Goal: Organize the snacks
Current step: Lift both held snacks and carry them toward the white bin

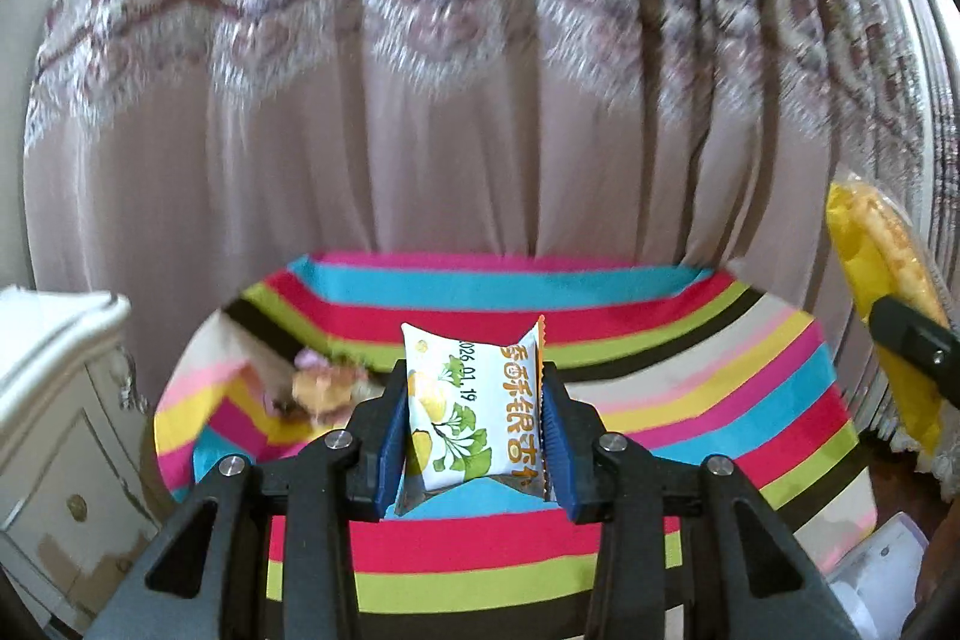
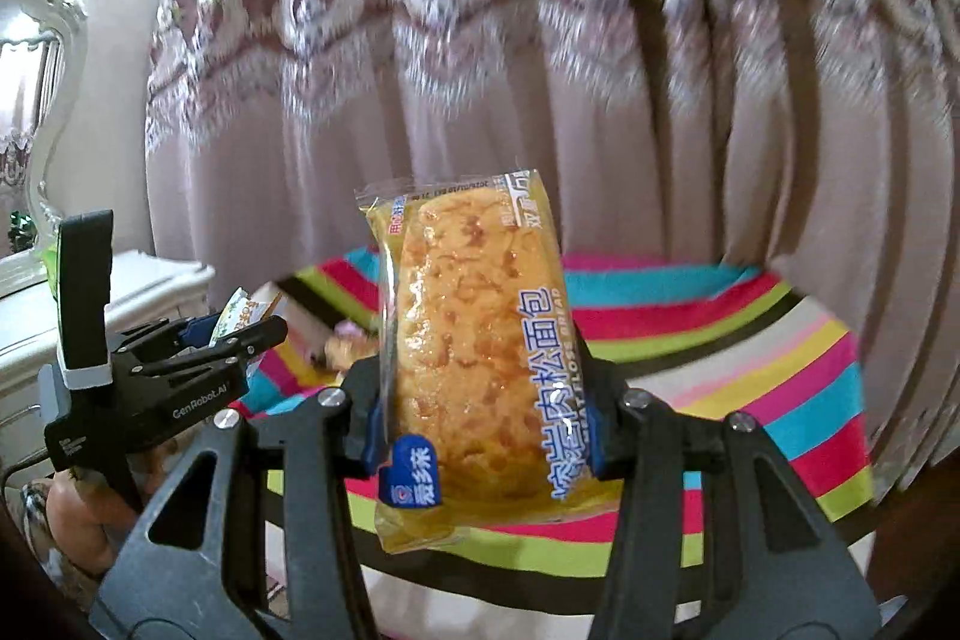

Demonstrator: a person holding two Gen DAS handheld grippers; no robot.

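a small white snack packet [image 1: 474,406] printed with green ginkgo leaves, orange characters and a date stands upright, pinched on both sides above the striped surface. a larger clear-and-yellow meat floss bread pack [image 2: 480,358] with blue lettering and a golden bun inside is likewise upright and pinched at its sides. another pastry snack [image 1: 327,388], blurred, lies on the stripes further left.

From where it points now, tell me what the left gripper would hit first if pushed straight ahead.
The left gripper, shut on the white snack packet, points over the striped container. Straight on, it would probably meet the far striped wall, then the curtain; depth is unclear.
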